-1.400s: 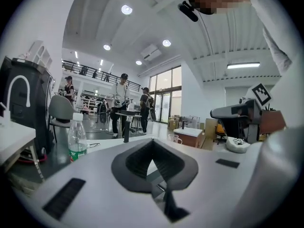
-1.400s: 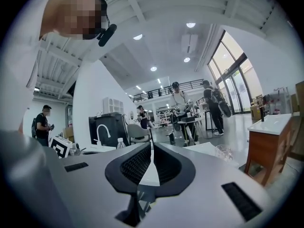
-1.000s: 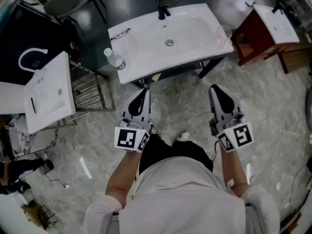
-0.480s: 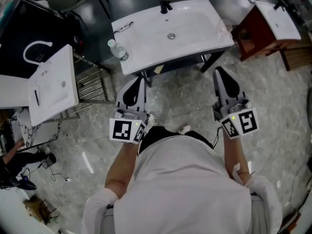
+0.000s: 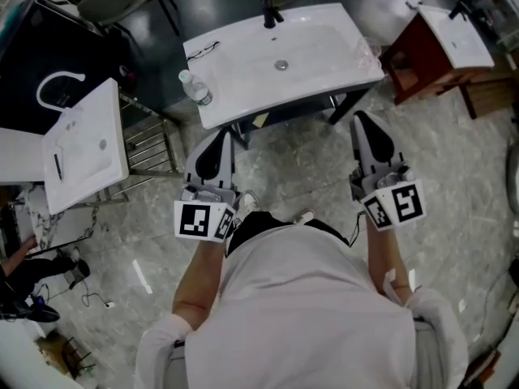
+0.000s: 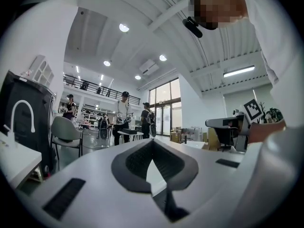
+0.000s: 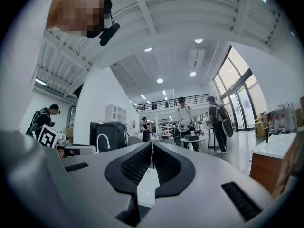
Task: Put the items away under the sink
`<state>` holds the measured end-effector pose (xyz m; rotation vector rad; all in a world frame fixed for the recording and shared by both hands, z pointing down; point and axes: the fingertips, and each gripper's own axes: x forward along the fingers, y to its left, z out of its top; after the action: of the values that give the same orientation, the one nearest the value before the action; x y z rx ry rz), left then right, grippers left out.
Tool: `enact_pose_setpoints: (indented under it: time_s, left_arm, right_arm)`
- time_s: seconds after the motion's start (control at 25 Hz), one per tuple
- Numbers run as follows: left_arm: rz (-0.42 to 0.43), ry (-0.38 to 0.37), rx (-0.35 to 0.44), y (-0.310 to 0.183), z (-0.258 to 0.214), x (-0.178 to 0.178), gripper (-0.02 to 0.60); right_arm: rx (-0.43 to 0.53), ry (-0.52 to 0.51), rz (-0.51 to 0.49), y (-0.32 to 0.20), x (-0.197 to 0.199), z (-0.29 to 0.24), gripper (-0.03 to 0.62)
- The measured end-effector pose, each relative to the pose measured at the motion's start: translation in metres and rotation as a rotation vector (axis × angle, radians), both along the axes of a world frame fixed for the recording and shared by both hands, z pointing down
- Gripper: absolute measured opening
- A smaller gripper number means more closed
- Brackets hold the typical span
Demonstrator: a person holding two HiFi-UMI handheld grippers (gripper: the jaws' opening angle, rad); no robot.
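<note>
**A:** so where's the stuff that's supposed to go under the sink?

**B:** the water bottle [image 5: 195,90] is on the front left corner of the white sink [image 5: 324,75], right by the edge. There's a thin dark item [image 5: 203,53] further back on that same side, too small to tell what it is. Black faucet [image 5: 268,13] on the back rim.

**A:** and the grippers? holding anything?

**B:** nope. The left gripper [image 5: 217,136] has its jaws pressed together with nothing between them, and the right gripper [image 5: 362,121] is the same, tips closed and empty. Both sit short of the sink, over the marble floor [image 5: 300,160], pointing toward it. The left one is in front of the sink's left half, near the bottle but clear of it. The right one is by the sink's right front corner.

**A:** anything else around?

**B:** a second white basin [image 5: 85,148] on a metal rack off to the left, and a red cabinet [image 5: 413,63] to the right.
</note>
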<state>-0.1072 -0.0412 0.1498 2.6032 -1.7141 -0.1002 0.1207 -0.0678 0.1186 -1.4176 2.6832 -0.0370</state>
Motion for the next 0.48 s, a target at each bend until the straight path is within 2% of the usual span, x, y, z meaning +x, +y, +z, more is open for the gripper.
enact_pose_setpoints:
  time_s: [0.48]
  left_arm:
    - [0.029,0.02,-0.017,0.002,0.005,-0.008,0.003]
  right_arm:
    - [-0.01,0.013,0.019,0.012,-0.008,-0.001,0.043]
